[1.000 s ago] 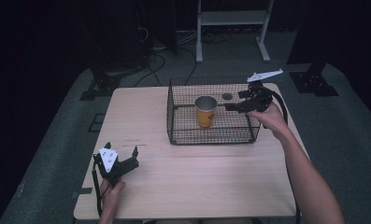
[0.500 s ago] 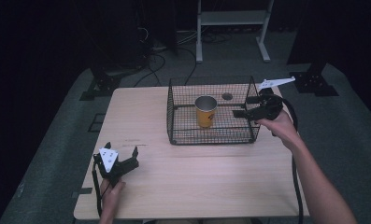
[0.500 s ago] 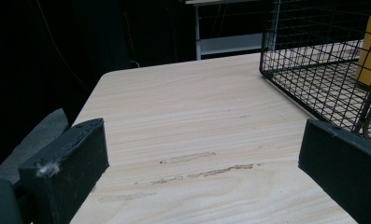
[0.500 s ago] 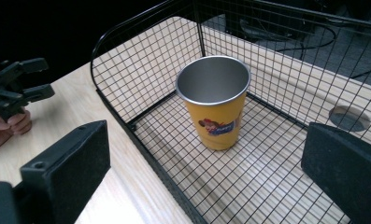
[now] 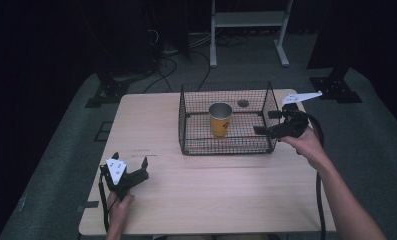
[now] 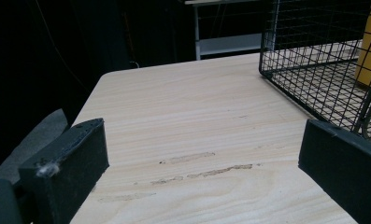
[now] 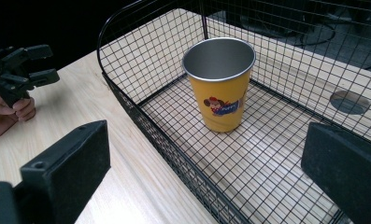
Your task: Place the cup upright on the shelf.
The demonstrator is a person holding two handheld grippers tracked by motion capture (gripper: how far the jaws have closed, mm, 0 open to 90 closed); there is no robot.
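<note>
A yellow cup (image 5: 220,119) with a metal inside and a cartoon print (image 7: 219,84) stands upright in a black wire basket (image 5: 226,145) at the table's back middle. My right gripper (image 5: 267,123) hovers open at the basket's right rim, its jaws wide apart and nothing between them; in the right gripper view its midpoint (image 7: 206,172) lies over the basket's near wall. My left gripper (image 5: 130,164) rests open near the table's front left, held by a hand, and empty (image 6: 199,163). The basket's corner (image 6: 314,88) is ahead of it to the right.
The wooden table (image 5: 161,125) has a round cable hole (image 5: 243,103) behind the basket. A white metal stand (image 5: 248,20) and dark equipment bases (image 5: 336,85) sit on the grey floor beyond. Cables trail from both grippers.
My right gripper has drawn back to the right and lowered, from over the basket's right end to just outside its rim. The left gripper has stayed put.
</note>
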